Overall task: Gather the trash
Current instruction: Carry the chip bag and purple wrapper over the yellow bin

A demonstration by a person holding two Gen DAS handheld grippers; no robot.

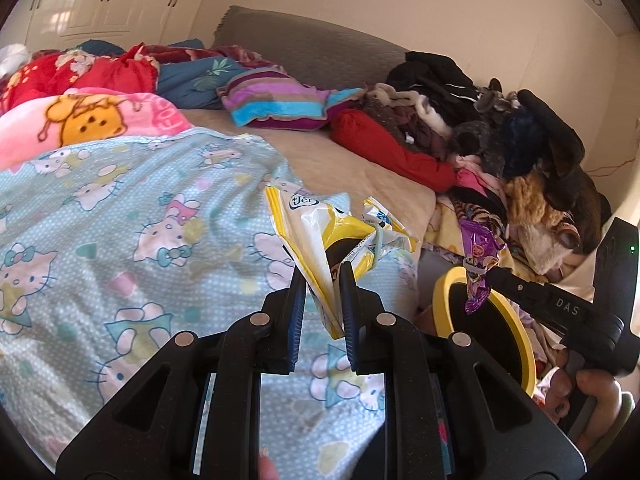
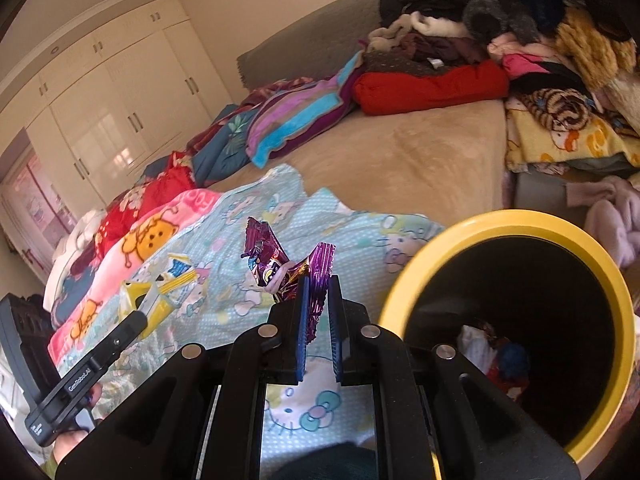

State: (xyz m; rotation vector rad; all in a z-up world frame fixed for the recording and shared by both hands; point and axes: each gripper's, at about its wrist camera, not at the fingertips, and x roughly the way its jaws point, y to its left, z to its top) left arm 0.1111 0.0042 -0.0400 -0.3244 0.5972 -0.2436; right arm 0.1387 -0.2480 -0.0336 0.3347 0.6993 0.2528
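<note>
left gripper (image 1: 322, 276): clamped on yellow-white wrapper (image 1: 320, 236), held above the blue cartoon blanket (image 1: 120, 208)
right gripper (image 2: 318, 292): clamped on purple wrapper (image 2: 280, 264), just left of bin rim
bin (image 2: 500, 220): yellow rim, black inside, beside the bed, some trash at the bottom
bed (image 2: 420, 160): clothes pile (image 2: 540, 40) at far side

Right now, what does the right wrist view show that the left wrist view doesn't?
Only the right wrist view looks into the yellow-rimmed bin: trash already lies at its bottom. It also shows the purple wrapper pinched close up in the right claw.

Only the left wrist view shows the yellow-and-white wrapper close up, clamped in the left claw, plus the right claw from outside, hanging the purple wrapper over the bin's rim.

Both show both wrappers, the bin, the Hello Kitty blanket and the clothes pile.
</note>
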